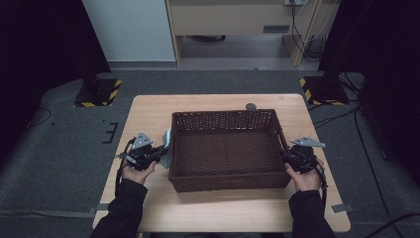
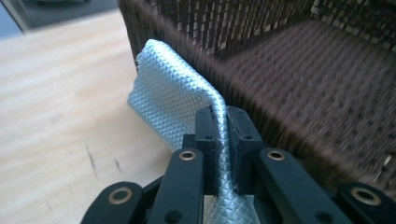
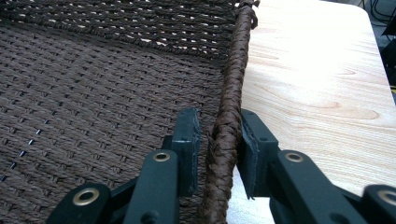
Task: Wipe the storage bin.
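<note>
Clearly the pale cloth [image 2: 173, 100] is soft and light, so it drapes wherever it is pinched. The left hand-held gripper [image 2: 223, 140] is clamped tight on a fold of it, just outside the left wall of the woven basket [image 1: 228, 186] on the table [image 1: 148, 114]. The right hand-held gripper [image 3: 218, 149] straddles the braided right rim, jaws narrow, one pad on it and the other (the inner one) just clear. That rim is stiff, rough and grippy — the best hold. The basket looks light but wide — take it by both sides.
</note>
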Tool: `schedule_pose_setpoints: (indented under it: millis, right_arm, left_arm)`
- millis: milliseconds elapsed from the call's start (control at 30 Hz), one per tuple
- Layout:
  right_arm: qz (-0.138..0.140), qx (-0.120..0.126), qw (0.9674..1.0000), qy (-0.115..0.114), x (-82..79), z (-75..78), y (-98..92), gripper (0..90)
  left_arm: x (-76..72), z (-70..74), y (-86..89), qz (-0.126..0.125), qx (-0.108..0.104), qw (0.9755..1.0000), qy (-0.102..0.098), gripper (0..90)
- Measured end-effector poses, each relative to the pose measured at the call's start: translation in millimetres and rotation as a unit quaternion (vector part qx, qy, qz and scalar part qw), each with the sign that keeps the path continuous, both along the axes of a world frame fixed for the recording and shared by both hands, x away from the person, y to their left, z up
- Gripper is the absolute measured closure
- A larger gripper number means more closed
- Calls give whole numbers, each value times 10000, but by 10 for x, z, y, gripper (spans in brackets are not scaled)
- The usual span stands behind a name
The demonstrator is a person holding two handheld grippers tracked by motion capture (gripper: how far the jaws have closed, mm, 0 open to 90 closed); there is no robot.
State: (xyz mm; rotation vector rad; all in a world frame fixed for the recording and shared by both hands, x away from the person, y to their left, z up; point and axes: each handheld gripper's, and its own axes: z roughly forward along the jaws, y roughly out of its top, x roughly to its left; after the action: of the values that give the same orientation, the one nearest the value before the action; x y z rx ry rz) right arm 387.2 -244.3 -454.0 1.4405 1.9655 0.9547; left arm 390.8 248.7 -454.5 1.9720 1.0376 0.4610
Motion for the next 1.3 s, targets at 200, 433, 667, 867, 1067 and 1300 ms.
schedule_pose_setpoints:
  millis: [200,433,667,867,1067,1300]
  right_arm:
    - [4,0,10000,1,-1,0,0,707]
    - [-16,9,10000,6,-4,-1,1,712]
    - [-49,5,10000,29,-8,8,8,704]
    - [58,123,9998,-127,-13,83,-33,633]
    - [274,318,9990,-129,-33,170,-157,674]
    - [506,142,9986,1,-29,161,-174,695]
  left_arm:
    - [74,-311,-79,-57,201,9979,607,830]
    - [65,-210,-17,8,13,9992,399,830]
    - [-109,126,62,-62,-282,9994,-182,830]
    - [-213,150,30,-181,-97,9995,-238,829]
    - [-248,36,63,-181,9,9998,-32,830]
    - [-219,-29,30,-177,81,9998,59,829]
